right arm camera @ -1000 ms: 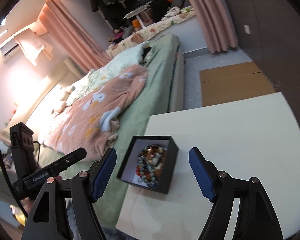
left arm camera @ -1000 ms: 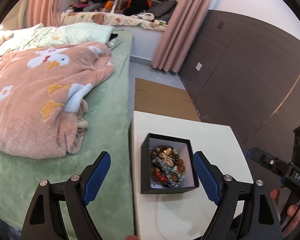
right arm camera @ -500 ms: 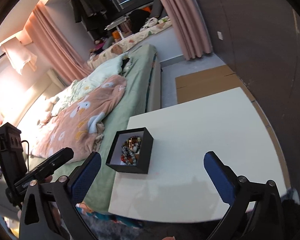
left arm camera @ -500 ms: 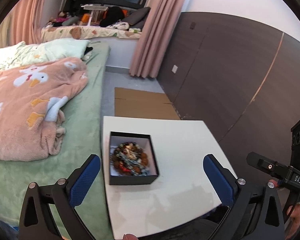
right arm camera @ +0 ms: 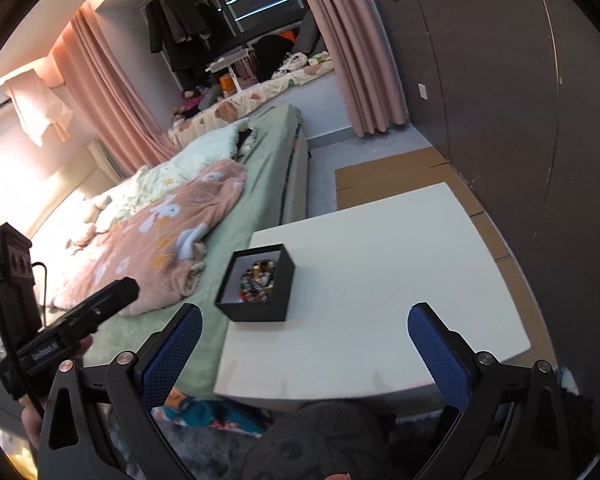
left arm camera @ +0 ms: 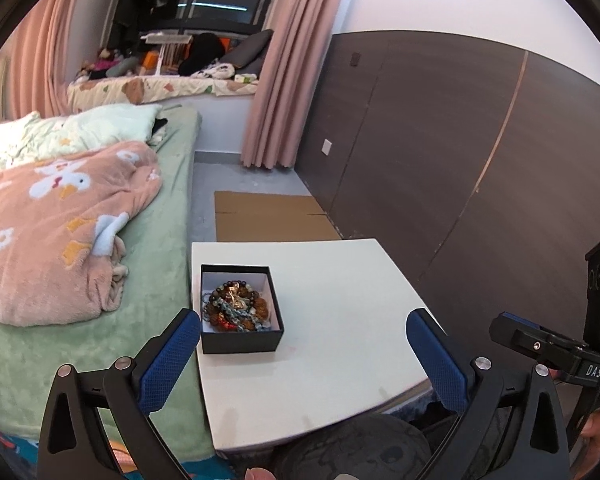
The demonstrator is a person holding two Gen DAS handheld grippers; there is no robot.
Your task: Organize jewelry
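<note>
A small black box (left arm camera: 240, 342) with a white inside stands open near the left edge of a white table (left arm camera: 340, 344). It holds a tangled heap of bead bracelets and necklaces (left arm camera: 236, 309). The box (right arm camera: 272, 300) and the beads (right arm camera: 257, 280) also show in the right wrist view. My left gripper (left arm camera: 304, 340) is open and empty, held back from the table's near edge, with the box just right of its left finger. My right gripper (right arm camera: 305, 334) is open and empty, also held back. The right gripper's body (left arm camera: 552, 348) shows at the right in the left wrist view.
A bed with a green cover (left arm camera: 152, 264) and a pink blanket (left arm camera: 52, 216) lies against the table's left side. A dark wood wall (left arm camera: 480, 152) runs on the right. Flat cardboard (left arm camera: 268, 216) lies on the floor beyond the table. A dark cushion (left arm camera: 352, 452) sits below its near edge.
Both grippers have pulled back and up from the box, and their jaws have opened wider. The box and beads have stayed in place.
</note>
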